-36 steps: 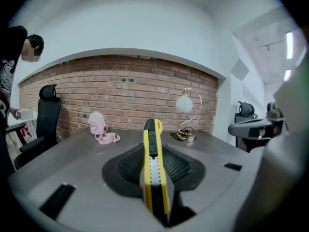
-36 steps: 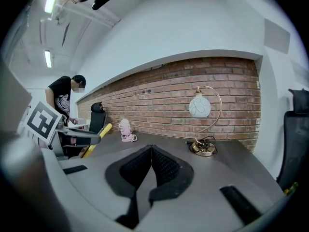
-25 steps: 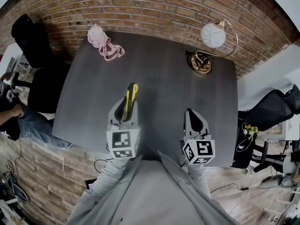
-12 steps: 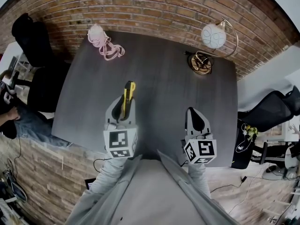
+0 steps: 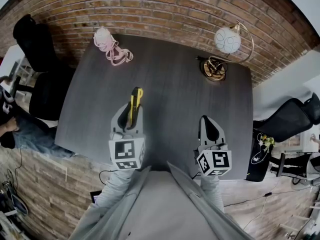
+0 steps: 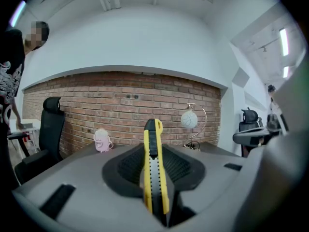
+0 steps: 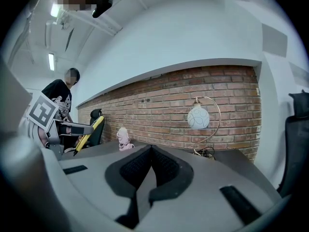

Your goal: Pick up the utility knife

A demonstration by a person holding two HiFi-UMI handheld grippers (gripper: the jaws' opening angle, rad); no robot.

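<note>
Yellow and black, the utility knife (image 5: pixel 135 96) is sitting clamped between the left tongs (image 5: pixel 130 117), in the lower left-of-centre part of the head view. Its tip is sticking out past the tongs toward the top of the frame, over the dark grey worktop (image 5: pixel 175 94). The left gripper view is showing the knife standing on edge down the middle of the frame, with both ribbed black pads (image 6: pixel 179 166) pressing on its sides. From the right gripper view the knife appears at the left edge, slanting in the left tongs; whether it is touching the worktop cannot be told.

The right tongs (image 5: pixel 209 127) are hovering in the lower right-of-centre part of the head view. They are closed together with nothing between them.

At the worktop's far left corner, in the upper left of the frame, a pink bundle of cord (image 5: pixel 114 48) is lying. At the upper right, a lamp with a white globe (image 5: pixel 227 38) is standing on a curved gold stand. A brick wall (image 5: pixel 165 6) is running across the top. Black chairs (image 5: pixel 35 46) are standing at the left.
</note>
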